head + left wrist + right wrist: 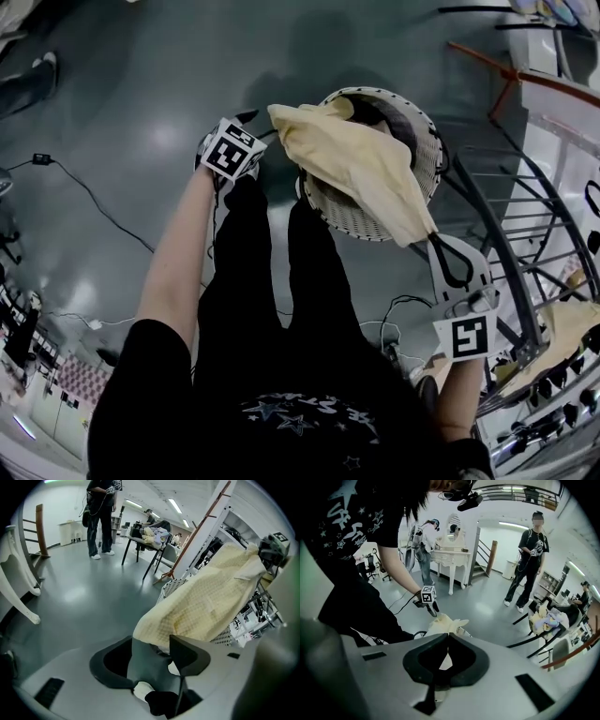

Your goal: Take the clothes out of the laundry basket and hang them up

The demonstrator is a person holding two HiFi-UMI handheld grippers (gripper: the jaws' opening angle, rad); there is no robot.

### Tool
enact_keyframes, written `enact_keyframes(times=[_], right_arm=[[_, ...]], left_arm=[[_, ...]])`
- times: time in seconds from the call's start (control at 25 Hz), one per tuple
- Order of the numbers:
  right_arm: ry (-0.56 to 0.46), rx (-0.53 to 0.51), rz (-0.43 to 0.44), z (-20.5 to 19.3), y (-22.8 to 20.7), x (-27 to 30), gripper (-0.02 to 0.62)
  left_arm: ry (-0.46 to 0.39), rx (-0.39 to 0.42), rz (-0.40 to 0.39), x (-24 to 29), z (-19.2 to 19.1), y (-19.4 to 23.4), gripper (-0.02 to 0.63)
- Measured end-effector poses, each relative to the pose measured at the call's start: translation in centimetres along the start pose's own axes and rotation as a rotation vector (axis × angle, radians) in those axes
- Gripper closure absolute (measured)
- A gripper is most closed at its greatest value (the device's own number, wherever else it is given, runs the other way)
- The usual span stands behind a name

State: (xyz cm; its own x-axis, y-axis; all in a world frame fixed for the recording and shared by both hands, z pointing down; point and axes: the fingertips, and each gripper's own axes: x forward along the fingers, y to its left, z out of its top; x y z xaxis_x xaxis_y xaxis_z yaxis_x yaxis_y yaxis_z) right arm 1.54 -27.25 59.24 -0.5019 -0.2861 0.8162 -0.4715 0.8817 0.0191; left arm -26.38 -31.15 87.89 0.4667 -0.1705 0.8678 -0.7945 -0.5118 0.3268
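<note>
A pale yellow waffle cloth (361,159) stretches over the white woven laundry basket (427,127), which stands on the floor ahead of my legs. A dark garment (401,120) lies inside the basket. My right gripper (436,239) is shut on the cloth's lower right corner; in its own view the cloth (445,623) runs away from the closed jaws (446,641). My left gripper (251,124) stands open at the cloth's upper left end. In its own view that end of the cloth (206,606) reaches down between the spread jaws (152,641) without being pinched.
A metal drying rack (525,244) stands at the right, with another yellow cloth (572,328) on it. Cables (94,202) trail over the grey floor at the left. A table heaped with clothes (150,534), a white chair (23,588) and standing people (529,564) are farther off.
</note>
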Motion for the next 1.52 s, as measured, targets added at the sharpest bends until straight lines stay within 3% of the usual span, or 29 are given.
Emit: enact_keyframes(times=[0.2, 0.44, 0.48, 0.52, 0.56, 0.64, 0.76, 0.92, 1.2, 1.36, 1.52], right_arm=[[-0.077, -0.015, -0.008, 0.9, -1.0, -2.9, 0.583], [-0.076, -0.009, -0.014, 0.2, -1.5, -3.4, 0.583], [-0.072, -0.005, -0.014, -0.1, -1.5, -3.4, 0.583], [-0.069, 0.002, -0.016, -0.4, -1.5, -3.3, 0.583], [-0.05, 0.02, -0.02, -1.1, -1.6, -3.3, 0.583], [0.009, 0.069, -0.031, -2.6, -1.7, -3.5, 0.583], [0.024, 0.104, -0.05, -3.3, -1.8, -3.7, 0.583], [-0.016, 0.128, -0.088, -2.6, -1.9, -4.7, 0.583], [-0.056, 0.205, -0.165, -1.1, -2.4, -8.3, 0.583], [-0.145, 0.212, -0.228, -0.2, -3.1, -10.8, 0.583], [-0.174, 0.256, -0.266, -2.1, -2.1, -13.0, 0.583]], left_arm=[[-0.035, 0.039, -0.05, 0.6, 2.2, -1.4, 0.333], [0.027, 0.121, -0.108, 2.4, 2.6, -3.3, 0.332], [0.044, 0.125, -0.102, 2.7, 2.5, -3.3, 0.357], [0.058, 0.136, -0.086, 2.8, 2.4, -3.2, 0.428], [0.065, 0.153, -0.063, 2.8, 2.4, -3.1, 0.54], [0.056, 0.179, -0.034, 2.3, 2.8, -3.1, 0.579], [0.02, 0.173, -0.043, 0.5, 3.5, -3.7, 0.584], [-0.055, 0.173, -0.029, -3.7, 6.2, -5.1, 0.586], [-0.283, 0.165, -0.023, -13.7, 14.1, -11.0, 0.588], [-0.412, 0.205, -0.013, -19.7, 19.1, -14.3, 0.588], [-0.517, 0.241, -0.01, -25.2, 23.2, -17.6, 0.588]])
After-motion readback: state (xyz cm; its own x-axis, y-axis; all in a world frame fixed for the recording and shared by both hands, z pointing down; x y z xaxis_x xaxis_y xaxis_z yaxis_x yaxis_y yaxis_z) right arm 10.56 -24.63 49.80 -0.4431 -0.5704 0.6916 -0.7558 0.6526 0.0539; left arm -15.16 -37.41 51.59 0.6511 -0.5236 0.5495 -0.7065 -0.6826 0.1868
